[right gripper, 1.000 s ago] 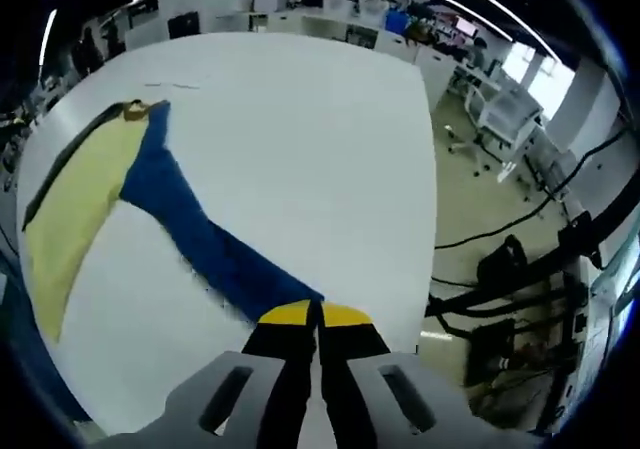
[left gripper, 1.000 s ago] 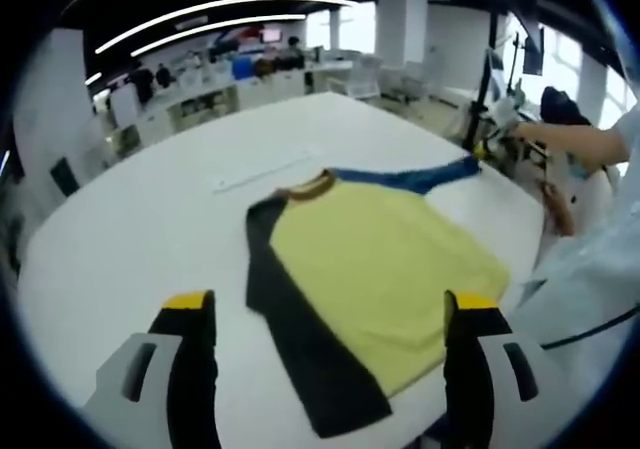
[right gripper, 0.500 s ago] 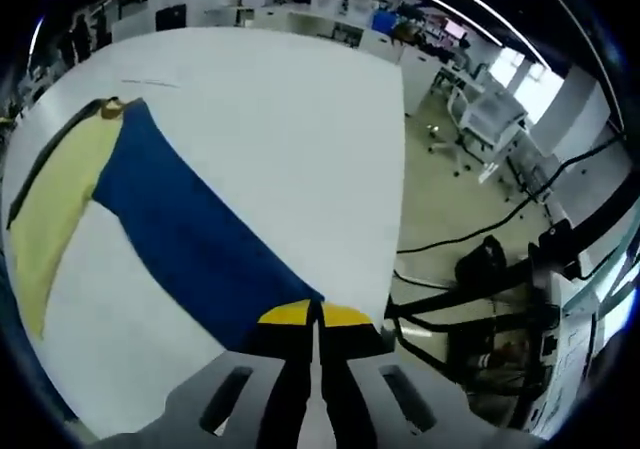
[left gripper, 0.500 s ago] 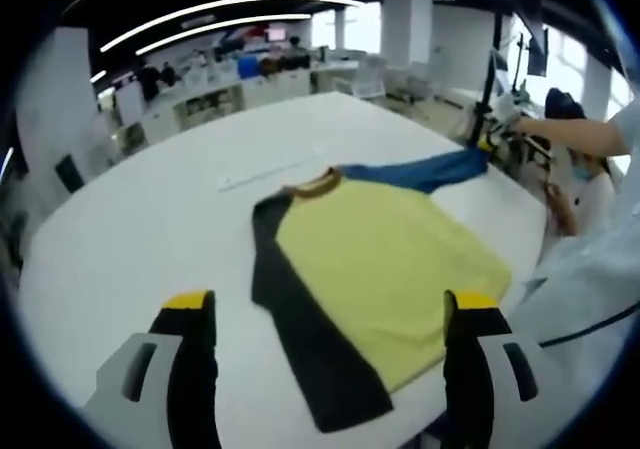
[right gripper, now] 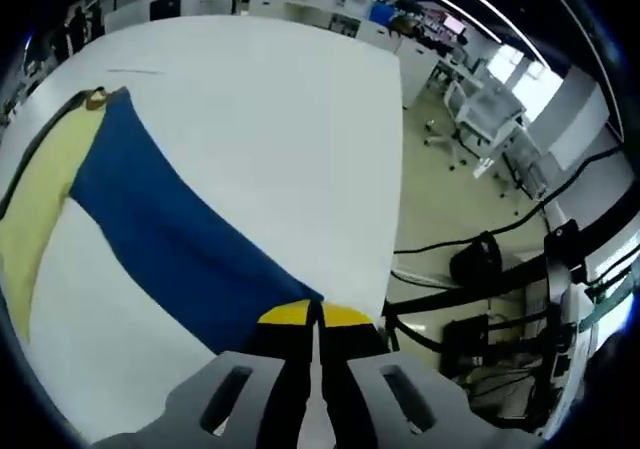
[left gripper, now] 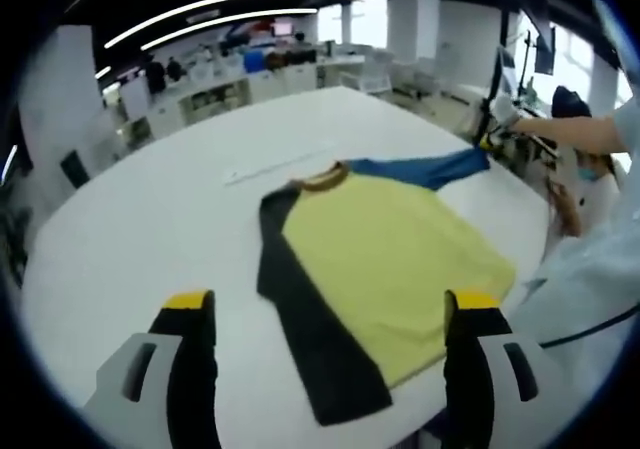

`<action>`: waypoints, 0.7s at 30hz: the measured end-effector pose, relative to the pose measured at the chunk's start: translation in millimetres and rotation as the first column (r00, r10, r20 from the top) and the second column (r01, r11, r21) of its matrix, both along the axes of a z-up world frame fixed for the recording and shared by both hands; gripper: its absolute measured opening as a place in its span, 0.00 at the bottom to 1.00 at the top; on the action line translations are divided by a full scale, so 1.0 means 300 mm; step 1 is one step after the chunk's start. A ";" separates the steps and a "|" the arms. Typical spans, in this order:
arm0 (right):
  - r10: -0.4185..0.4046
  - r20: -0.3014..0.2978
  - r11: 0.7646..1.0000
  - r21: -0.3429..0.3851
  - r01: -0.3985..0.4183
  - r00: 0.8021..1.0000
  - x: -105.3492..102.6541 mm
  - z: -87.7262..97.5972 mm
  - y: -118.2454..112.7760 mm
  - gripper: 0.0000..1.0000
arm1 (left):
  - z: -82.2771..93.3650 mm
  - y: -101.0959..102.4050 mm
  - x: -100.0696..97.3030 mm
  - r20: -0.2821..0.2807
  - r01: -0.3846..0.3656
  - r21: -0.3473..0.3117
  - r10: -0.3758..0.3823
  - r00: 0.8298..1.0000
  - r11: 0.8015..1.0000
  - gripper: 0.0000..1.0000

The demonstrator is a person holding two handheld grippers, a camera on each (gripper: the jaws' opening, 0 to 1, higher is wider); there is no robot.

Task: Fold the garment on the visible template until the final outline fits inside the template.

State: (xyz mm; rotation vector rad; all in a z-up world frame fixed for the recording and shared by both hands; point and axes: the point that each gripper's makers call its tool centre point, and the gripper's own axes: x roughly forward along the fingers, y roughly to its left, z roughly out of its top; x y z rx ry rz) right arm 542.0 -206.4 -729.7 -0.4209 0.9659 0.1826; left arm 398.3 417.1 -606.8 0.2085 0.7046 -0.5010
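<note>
Now right gripper (right gripper: pixel 315 319) clamps blue sleeve (right gripper: pixel 170 239); left gripper (left gripper: pixel 330 314) spread.

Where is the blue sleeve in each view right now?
Left gripper view: blue sleeve upper right, stretched from the collar toward the right gripper.
Right gripper view: blue sleeve runs diagonally from upper left to the shut jaws at bottom centre.
Shared landmark: brown collar.
</note>
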 end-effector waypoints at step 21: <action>-0.014 -0.065 1.000 0.006 0.014 0.998 -0.050 -0.091 -0.028 0.02 | 0.000 -0.012 0.002 -0.016 0.005 0.015 -0.004 1.000 1.000 0.91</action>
